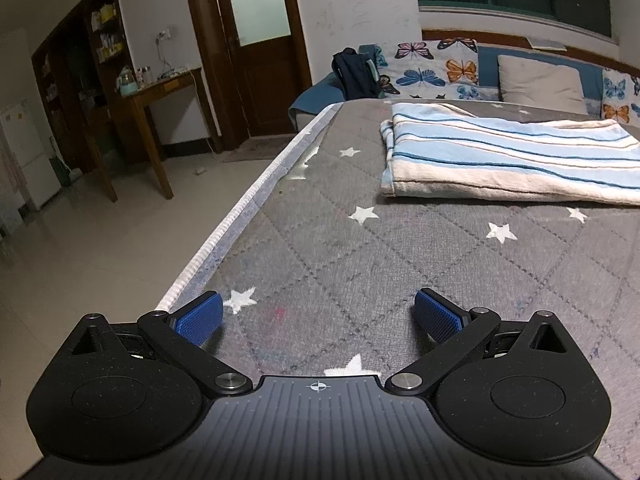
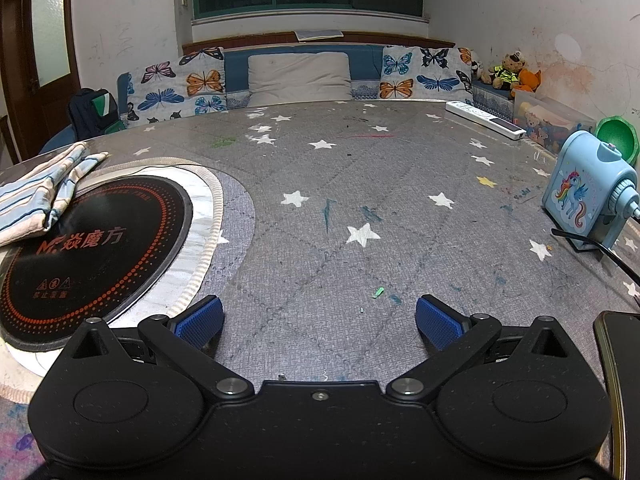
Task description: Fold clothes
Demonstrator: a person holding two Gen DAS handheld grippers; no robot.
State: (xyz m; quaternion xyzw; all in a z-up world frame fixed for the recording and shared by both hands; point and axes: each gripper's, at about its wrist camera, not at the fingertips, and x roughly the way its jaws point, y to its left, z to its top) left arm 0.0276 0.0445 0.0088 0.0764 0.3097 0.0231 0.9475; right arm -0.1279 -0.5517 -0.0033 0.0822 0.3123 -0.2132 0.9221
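- Left wrist view: my left gripper (image 1: 318,318) is spread wide with nothing between its pads, low over the desk (image 1: 360,264). The striped cloth (image 1: 508,156) lies ahead to the right, already folded into a flat stack, its long axis running left to right. Folding looks mostly done.
- Right wrist view: my right gripper (image 2: 319,320) is likewise spread and empty. The striped cloth (image 2: 40,196) sits far left, overlapping the round cooktop (image 2: 92,248); whether another fold remains, I cannot tell.

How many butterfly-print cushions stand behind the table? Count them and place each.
2. One butterfly cushion stands left of the plain beige pillow, the other butterfly cushion right of it. More may sit out of view.
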